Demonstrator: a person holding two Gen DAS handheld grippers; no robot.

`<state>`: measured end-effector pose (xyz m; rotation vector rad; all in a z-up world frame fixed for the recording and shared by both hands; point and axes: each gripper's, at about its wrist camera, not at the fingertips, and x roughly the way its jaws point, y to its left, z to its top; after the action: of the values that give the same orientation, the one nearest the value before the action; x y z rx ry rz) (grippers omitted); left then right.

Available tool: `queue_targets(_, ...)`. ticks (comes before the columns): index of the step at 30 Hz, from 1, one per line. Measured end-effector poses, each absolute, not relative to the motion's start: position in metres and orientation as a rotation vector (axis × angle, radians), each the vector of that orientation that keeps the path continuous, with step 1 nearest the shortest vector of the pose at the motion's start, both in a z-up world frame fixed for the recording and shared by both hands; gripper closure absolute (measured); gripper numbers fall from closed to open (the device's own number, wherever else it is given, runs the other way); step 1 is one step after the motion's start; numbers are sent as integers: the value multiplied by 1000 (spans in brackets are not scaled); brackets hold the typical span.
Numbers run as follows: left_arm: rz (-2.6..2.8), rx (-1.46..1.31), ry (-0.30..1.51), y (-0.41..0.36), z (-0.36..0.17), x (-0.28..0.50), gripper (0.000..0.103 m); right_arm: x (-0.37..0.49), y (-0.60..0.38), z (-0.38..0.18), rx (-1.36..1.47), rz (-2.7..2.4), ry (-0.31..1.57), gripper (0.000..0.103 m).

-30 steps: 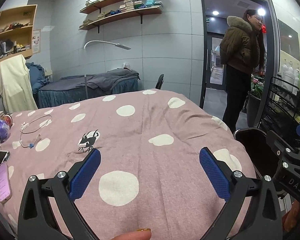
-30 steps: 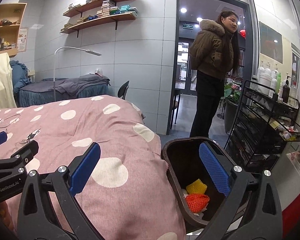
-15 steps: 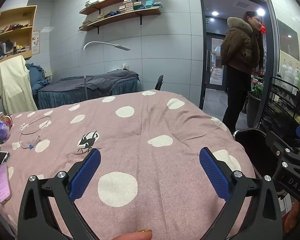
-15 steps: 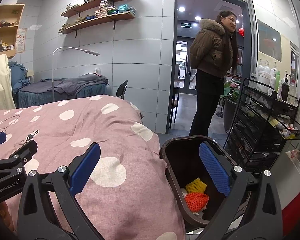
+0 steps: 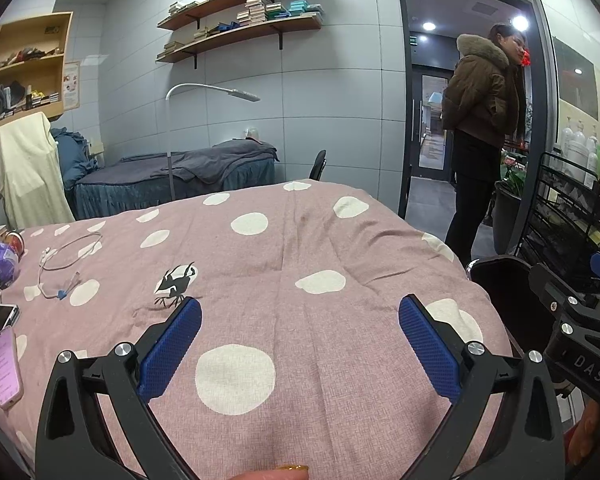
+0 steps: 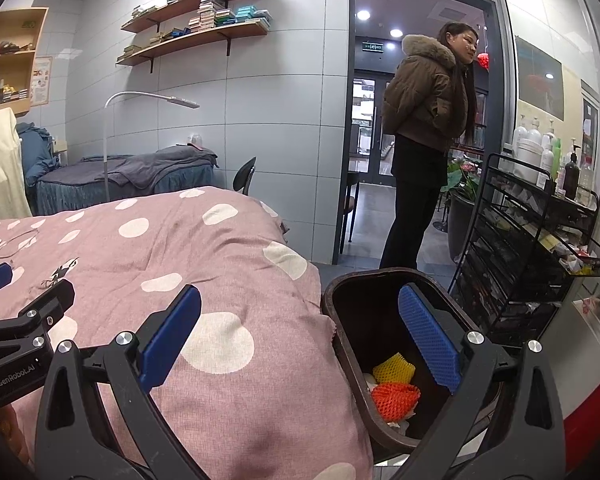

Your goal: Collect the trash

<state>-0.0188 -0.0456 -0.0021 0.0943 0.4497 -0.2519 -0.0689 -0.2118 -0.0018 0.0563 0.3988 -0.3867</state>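
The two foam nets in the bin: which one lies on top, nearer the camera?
The orange-red net lies in front, partly covering the yellow net behind it in the brown bin.

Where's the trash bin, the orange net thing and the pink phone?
trash bin [image 6: 336, 292]: right wrist view, its left rim.
orange net [image 6: 394, 398]: right wrist view, its middle.
pink phone [image 5: 5, 366]: left wrist view, its screen.
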Motion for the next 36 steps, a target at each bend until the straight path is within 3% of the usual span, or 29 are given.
queue_targets(36, -276, 81, 473, -41, -6, -11, 6, -60, -213, -5, 56, -387, 426, 6)
